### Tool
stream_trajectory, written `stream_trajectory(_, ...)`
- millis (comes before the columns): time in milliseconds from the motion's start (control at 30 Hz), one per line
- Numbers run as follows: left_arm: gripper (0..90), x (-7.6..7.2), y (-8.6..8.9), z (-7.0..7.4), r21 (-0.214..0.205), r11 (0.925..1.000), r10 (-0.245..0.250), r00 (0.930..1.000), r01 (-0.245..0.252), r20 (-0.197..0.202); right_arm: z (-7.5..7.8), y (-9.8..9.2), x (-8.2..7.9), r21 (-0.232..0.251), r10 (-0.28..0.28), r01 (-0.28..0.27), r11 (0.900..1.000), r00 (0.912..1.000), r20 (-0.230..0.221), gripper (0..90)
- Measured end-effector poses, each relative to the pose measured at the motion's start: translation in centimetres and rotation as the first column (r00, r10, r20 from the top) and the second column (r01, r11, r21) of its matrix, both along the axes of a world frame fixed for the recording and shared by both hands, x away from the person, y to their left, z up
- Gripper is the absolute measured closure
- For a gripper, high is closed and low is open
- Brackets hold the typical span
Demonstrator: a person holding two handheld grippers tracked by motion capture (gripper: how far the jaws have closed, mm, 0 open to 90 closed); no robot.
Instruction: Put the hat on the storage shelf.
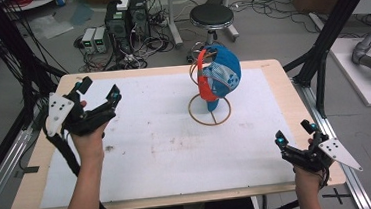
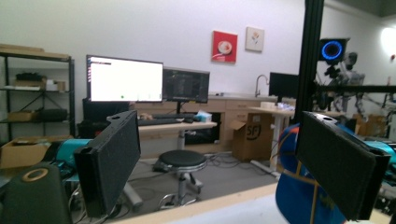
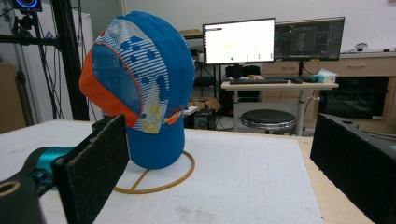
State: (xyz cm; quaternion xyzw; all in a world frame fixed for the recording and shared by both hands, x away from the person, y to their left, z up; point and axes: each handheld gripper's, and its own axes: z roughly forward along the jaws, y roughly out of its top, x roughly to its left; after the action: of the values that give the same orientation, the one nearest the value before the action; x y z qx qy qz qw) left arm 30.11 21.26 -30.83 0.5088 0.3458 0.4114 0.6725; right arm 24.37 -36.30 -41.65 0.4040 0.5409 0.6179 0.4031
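A blue and orange cap hangs on a round wire stand near the table's far edge.

Cap on stand mid-table (stool behind).

A blue cap with an orange brim is sitting on a wire stand toward the far side of the counter. The left gripper is hovering at the left with jaws apart, and the right gripper is resting at the near right corner with jaws apart.
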Motion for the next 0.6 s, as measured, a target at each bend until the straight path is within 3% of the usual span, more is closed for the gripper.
stream_trajectory(367, 14.2, -3.6, 3.2, -2.7, 0.045, 0.9971, 0.062, 0.9979, -0.061, -0.016, -0.1, 0.1, 0.4, 0.004, -0.004, 0.004, 1.0000, 1.0000, -0.005, 4.4)
stream_trajectory(600, 13.6, -4.4, 4.7, -6.0, 0.036, 0.9955, 0.090, 0.9931, -0.087, -0.076, -0.1, 0.6, 0.8, -0.032, 0.000, 0.000, 0.9995, 1.0000, -0.006, 4.4)
